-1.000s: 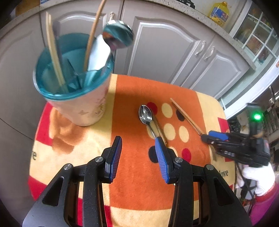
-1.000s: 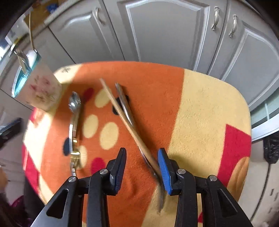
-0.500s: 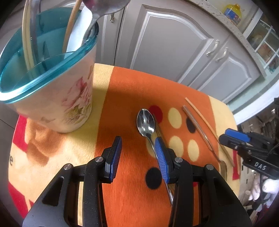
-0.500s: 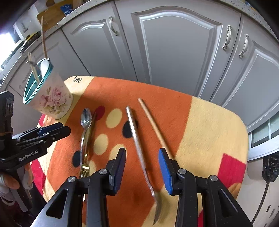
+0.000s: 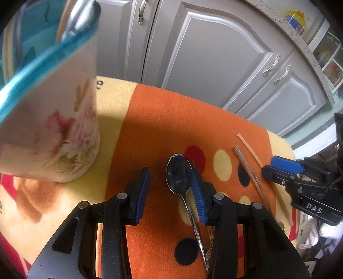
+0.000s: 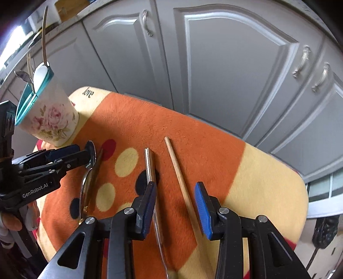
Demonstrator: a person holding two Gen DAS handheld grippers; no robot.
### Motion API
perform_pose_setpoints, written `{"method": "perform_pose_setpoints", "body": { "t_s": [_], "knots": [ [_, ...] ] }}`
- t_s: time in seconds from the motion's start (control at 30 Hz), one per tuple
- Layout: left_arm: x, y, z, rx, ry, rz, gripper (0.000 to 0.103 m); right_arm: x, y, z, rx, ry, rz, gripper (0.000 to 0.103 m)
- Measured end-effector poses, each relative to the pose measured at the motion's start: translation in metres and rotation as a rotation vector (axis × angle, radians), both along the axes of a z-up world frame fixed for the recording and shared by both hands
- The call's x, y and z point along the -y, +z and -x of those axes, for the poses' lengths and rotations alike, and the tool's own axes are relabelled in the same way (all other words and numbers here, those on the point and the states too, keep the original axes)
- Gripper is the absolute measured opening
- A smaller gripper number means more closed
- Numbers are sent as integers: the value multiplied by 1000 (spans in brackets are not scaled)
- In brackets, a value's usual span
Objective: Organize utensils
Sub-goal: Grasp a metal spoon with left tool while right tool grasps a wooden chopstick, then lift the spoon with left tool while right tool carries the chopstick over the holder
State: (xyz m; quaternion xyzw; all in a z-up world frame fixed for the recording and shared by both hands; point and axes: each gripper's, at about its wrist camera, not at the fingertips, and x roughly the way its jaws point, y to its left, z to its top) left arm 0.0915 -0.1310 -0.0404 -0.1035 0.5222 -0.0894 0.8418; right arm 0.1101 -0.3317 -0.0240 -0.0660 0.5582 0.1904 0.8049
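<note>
Grey kitchen cabinets behind a small table under an orange, yellow and red fleece cloth.

Grey panelled cabinet doors (image 6: 225, 70) with arched mouldings and curved silver metal handles (image 6: 302, 61) fill the background, under a speckled stone countertop (image 5: 300, 38). A yellow plastic oil bottle with a blue label (image 5: 294, 18) stands on that countertop at the far right, beside a white glass-fronted cupboard (image 5: 330, 62). The fleece cloth (image 6: 203, 150) bears cream, red and black dots and the black word "love" (image 6: 88, 93) at one corner. Bright daylight falls in from the upper left of the right wrist view, and a pale floor (image 5: 310, 133) shows beside the cabinets.
</note>
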Motion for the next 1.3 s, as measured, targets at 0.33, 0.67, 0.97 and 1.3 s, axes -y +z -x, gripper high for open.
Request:
{"method": "perform_pose_setpoints", "body": {
  "t_s": [0.33, 0.67, 0.97, 1.3],
  "knots": [
    [11, -1, -9, -5, -23, 2, 7, -22, -19, -22, -8, 83, 92, 18],
    [0, 22, 14, 20, -96, 47, 0, 0, 24, -2, 54, 59, 23, 7],
    [-15, 72, 51, 115, -139, 70, 0, 27, 89, 40, 154, 19, -76, 6],
    [-35, 124, 81, 222, -157, 87, 0, 8, 135, 92, 263, 54, -72, 6]
  ]
}}
